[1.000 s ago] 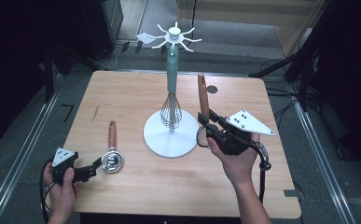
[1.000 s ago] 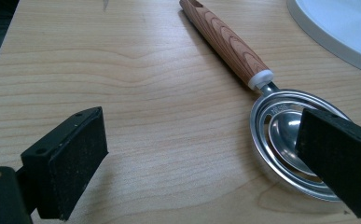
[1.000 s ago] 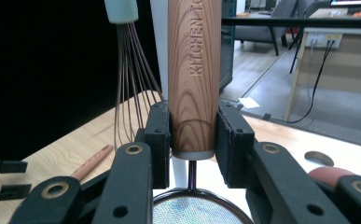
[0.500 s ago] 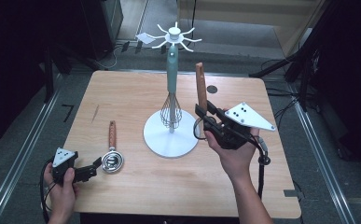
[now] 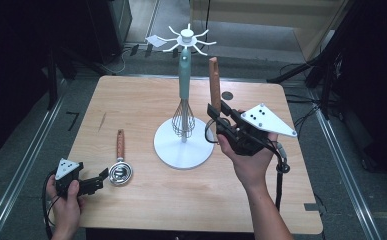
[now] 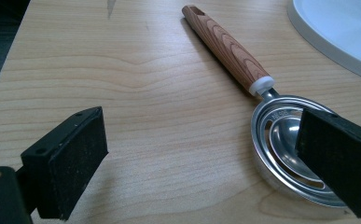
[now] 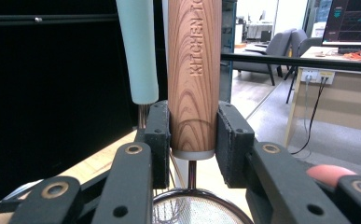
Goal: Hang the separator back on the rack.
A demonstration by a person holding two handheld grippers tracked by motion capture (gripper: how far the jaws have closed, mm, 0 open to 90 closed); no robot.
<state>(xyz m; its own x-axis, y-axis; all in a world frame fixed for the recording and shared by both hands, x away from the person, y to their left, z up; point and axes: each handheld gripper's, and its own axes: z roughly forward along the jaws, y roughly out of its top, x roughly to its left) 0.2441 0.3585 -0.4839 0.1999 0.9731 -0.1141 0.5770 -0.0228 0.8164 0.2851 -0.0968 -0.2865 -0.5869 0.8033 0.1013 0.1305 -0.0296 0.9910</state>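
Beside the stand: a wooden-handled strainer (image 5: 214,87) was held upright by the right gripper (image 5: 216,119), handle up, close to the white stand (image 5: 183,145) in the high view.
Right jaws: these were pinched on the lower end of the wooden handle (image 7: 194,74), just above its white collar (the mesh bowl (image 7: 199,207) hung below the pads).
Already on the stand: a whisk (image 5: 184,95) with a pale green handle was hung from the hooked top (image 5: 186,37).
Left gripper (image 5: 98,179): it was rested low at the near left of the table (image 5: 146,100), jaws spread and closed on nothing.
Waiting item: a steel egg separator (image 6: 290,140) with a wooden handle was laid flat on the table, its bowl just beside one left pad (image 6: 336,154); whether they touched could not be told.
Step in hand: judged to be the carrying of the strainer up toward a hook.
Next move: the hole at the handle's tip would have to be raised level with a free hook and slipped over it (clear of the whisk), and only then should the grip be released.
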